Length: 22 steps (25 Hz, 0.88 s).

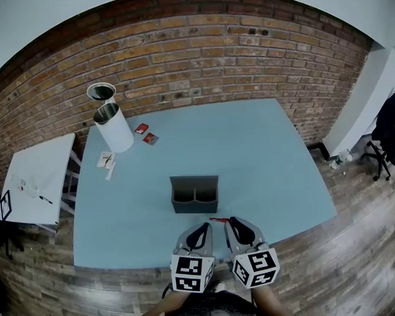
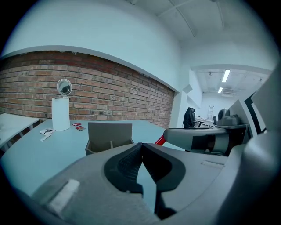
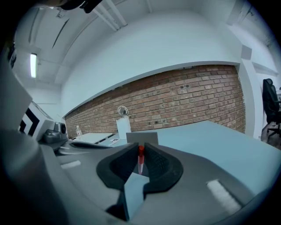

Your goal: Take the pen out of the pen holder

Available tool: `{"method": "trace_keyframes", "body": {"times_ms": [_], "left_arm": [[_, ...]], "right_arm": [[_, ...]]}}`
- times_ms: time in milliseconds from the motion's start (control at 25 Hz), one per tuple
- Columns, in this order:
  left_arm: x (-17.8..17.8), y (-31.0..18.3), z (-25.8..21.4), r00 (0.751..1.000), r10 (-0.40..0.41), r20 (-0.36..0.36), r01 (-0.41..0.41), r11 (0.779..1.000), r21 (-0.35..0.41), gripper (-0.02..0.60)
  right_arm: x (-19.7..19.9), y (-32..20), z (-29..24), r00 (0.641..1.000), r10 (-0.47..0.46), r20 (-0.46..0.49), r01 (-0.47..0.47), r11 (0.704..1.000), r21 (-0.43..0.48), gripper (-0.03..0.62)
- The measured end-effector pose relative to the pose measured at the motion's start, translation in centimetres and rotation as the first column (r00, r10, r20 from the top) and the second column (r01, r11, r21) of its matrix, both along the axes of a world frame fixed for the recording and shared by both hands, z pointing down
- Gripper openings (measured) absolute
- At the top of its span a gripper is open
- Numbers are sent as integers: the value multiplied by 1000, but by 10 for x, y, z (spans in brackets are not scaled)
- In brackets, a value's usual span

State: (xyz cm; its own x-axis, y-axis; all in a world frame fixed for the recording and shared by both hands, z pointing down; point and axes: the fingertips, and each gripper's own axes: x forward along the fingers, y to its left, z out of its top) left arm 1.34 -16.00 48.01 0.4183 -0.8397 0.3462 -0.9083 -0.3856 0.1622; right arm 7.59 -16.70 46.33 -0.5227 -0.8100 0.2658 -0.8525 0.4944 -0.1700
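- Right gripper [image 3: 140,153]: jaws closed on a thin red pen [image 3: 140,159]. The ribbed pads pinch it from both sides. The red end shows above the pinch, and a paler stretch runs below it.
- Head view: the pen [image 1: 218,219] is a short red sliver poking out of the right gripper [image 1: 232,223] toward the left gripper [image 1: 202,228]. It is at the near edge of the blue table [image 1: 263,150], just on the near side of the grey pen holder [image 1: 195,194] and not touching it. It is out of the holder.
- Left gripper [image 2: 141,145]: jaws together with nothing between them, idle beside the right one.
- Both holder compartments look empty from above.
- Far left on the table is a white cylinder [image 1: 114,129] with two small red cards [image 1: 146,133] beside it, well apart from the work.

Handling, my read:
- The pen is light and stiff and won't flex or crush under the pads.
- The barrel is smooth and round, so it is likely slippery. Held on a narrow pinch, it could swivel or slide lengthwise.
- The best hold is around mid-barrel, square across the ribbed pads, not on a tapered tip or cap.
- The present pinch seems close to one end, so gentle, slow moves would suit it.
- The holder looks light too, and a snagged pen could drag or tip it.
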Motion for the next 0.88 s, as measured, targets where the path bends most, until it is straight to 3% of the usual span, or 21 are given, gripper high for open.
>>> {"method": "trace_keyframes", "body": {"times_ms": [880], "left_arm": [[-4, 11, -2, 1000, -14, 11, 14, 1000, 0, -6]], "right_arm": [[-9, 10, 4, 999, -33, 3, 33, 999, -6, 46]]}}
